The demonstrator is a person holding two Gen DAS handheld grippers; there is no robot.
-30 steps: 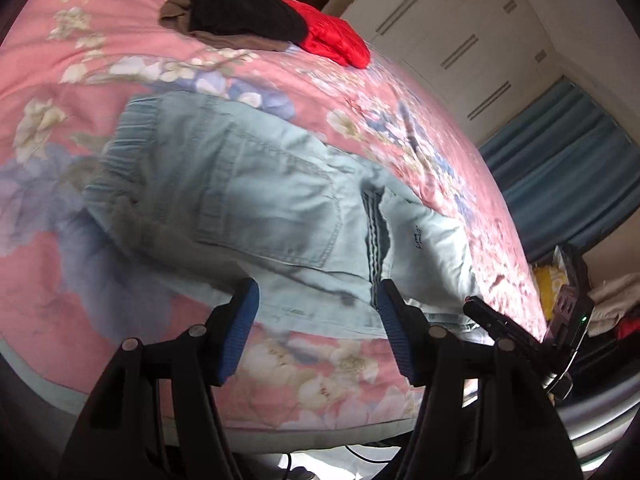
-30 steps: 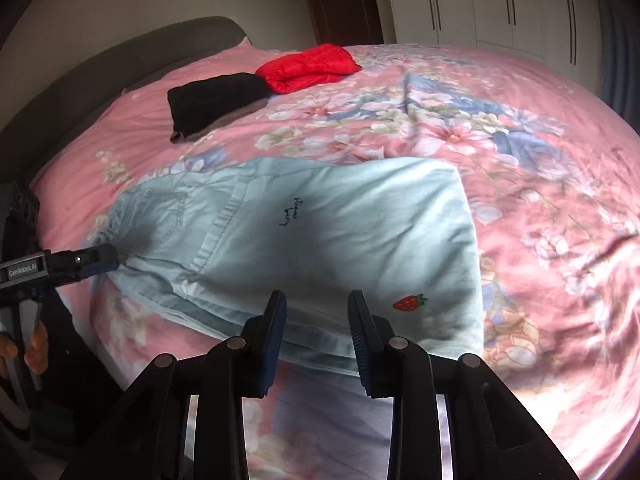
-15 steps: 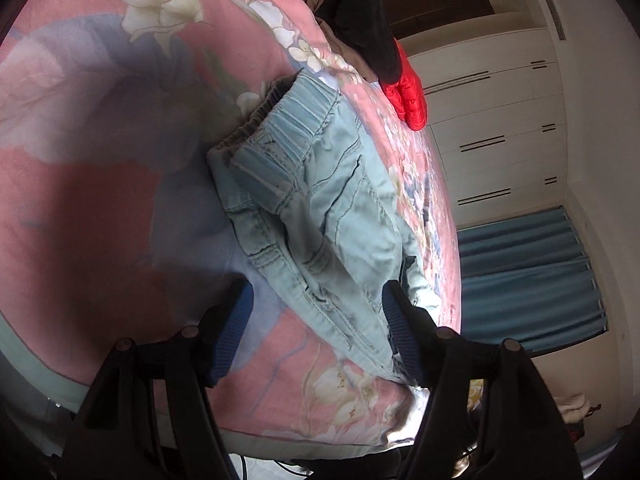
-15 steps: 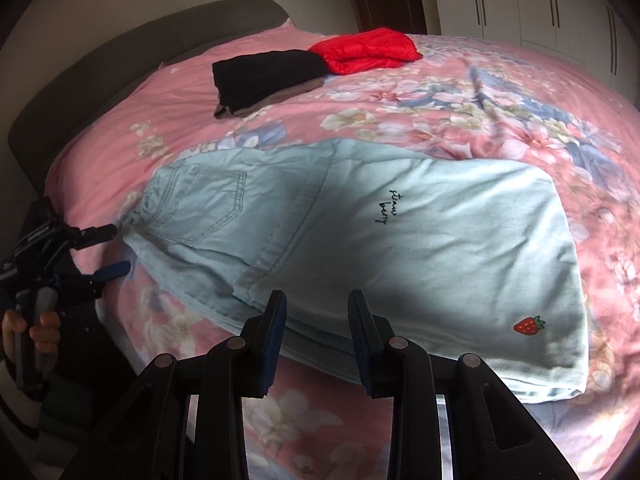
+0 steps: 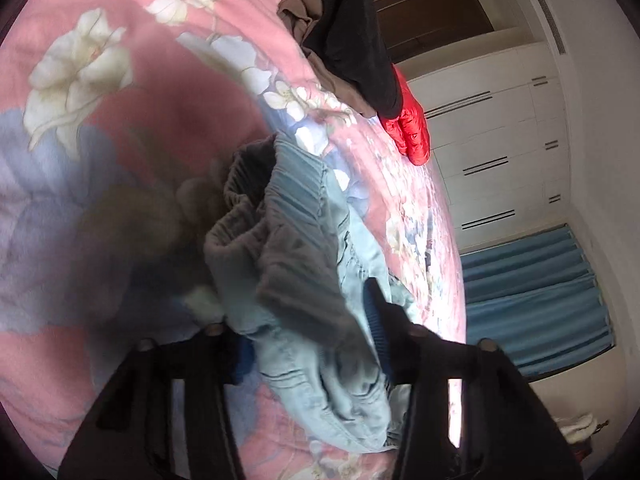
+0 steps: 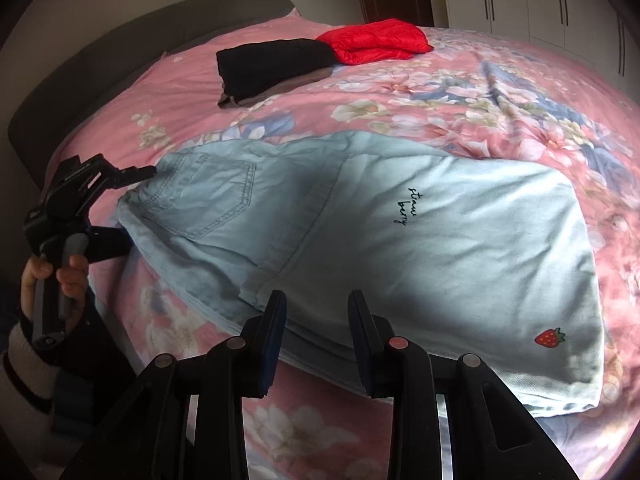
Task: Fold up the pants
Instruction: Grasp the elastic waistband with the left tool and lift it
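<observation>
Since a second ago the left gripper [image 5: 308, 344] has swung in along the bed edge to the waistband end of the pants [image 6: 400, 240], and its jaws have just been closing with the bunched light-blue denim between them. From the left wrist, the elastic waistband [image 5: 288, 200] now rises crumpled and lifted right in front of the camera, and the blue-padded fingers [image 5: 374, 328] sit against the folds on either side; the fabric looks pinched, though blur and the cloth over the near pad make the contact hard to confirm fully. From the right wrist, the pants lie flat across the near half of the pink floral bedspread [image 6: 480, 92], folded lengthwise, with the back pocket toward the waistband end at the left and the small strawberry patch [image 6: 550, 337] at the leg end on the right. The left gripper shows there too, at the waistband corner, held by a hand [image 6: 52, 280] in a striped cuff. The right gripper [image 6: 316, 338] hovers just over the near long edge of the pants, about midway along it, fingers partly apart with nothing between them and no clear touch on the cloth. Beyond the pants, toward the headboard, lie a black garment [image 6: 272, 64] and a red padded one [image 6: 376, 40], touching each other.
</observation>
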